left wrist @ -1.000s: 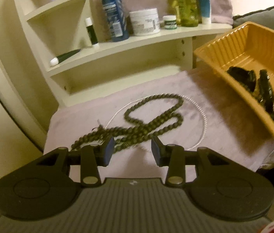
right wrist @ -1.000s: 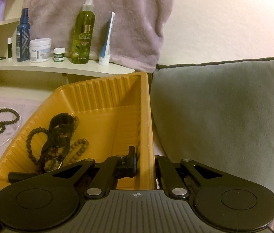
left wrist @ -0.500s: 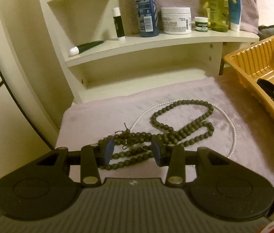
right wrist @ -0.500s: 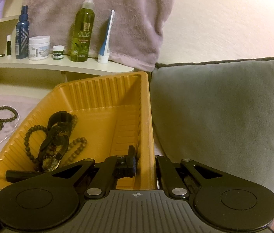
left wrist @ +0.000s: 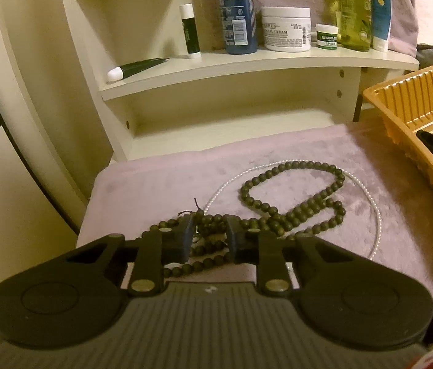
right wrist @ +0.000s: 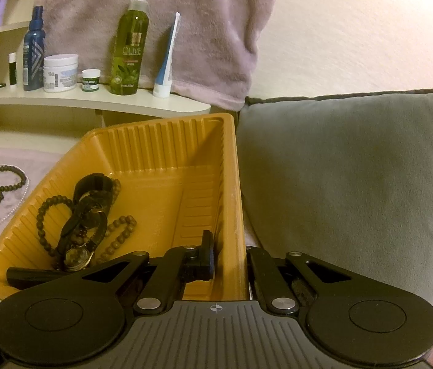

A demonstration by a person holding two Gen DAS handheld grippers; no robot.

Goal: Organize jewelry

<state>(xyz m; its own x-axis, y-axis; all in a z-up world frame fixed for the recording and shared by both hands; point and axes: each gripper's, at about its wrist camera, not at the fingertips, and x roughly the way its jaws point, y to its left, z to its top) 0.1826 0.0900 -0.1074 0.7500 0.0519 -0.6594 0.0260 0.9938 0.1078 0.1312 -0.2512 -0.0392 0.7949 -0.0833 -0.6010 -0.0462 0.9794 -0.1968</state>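
- The left gripper point(left wrist: 208, 236) has its jaws narrowed around the bunched end of a dark green bead necklace point(left wrist: 293, 212); they have just been closing, with strands between them, probably to lift it.
- The right gripper point(right wrist: 228, 258) has its jaws clamped on the side wall of an orange tray point(right wrist: 161, 141), seemingly steadying it to receive jewelry.
- A thin pearl strand point(left wrist: 376, 212) loops round the beads on a mauve cloth point(left wrist: 142, 184).
- Behind, a cream shelf point(left wrist: 247, 64) carries toiletries; a grey cushion point(right wrist: 354, 169) sits beside the tray.
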